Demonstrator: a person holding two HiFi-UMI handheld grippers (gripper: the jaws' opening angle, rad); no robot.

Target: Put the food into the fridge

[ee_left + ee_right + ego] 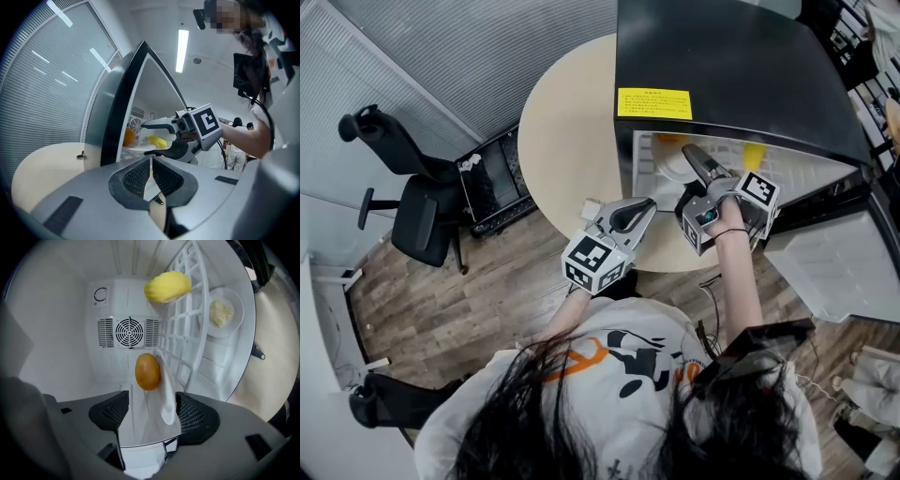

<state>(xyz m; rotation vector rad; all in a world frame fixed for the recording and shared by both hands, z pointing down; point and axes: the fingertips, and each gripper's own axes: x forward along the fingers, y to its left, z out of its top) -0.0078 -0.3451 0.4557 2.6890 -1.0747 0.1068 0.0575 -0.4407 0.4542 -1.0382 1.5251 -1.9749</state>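
Plate (167, 397) on wire shelf (187, 324), fan grille (130, 333) behind

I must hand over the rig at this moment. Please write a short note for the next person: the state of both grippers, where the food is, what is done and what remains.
Left gripper: shut, empty, outside the fridge, near the table edge.
Right gripper: open, inside the fridge; the plate rim stands between its jaws, not pressed.
Food: orange-coloured piece on that plate, on the rack; yellow piece further along the rack; second plate with pale food on the rack's other side.
Done: these are inside.
Left, probably: draw the right gripper out, shut the door.
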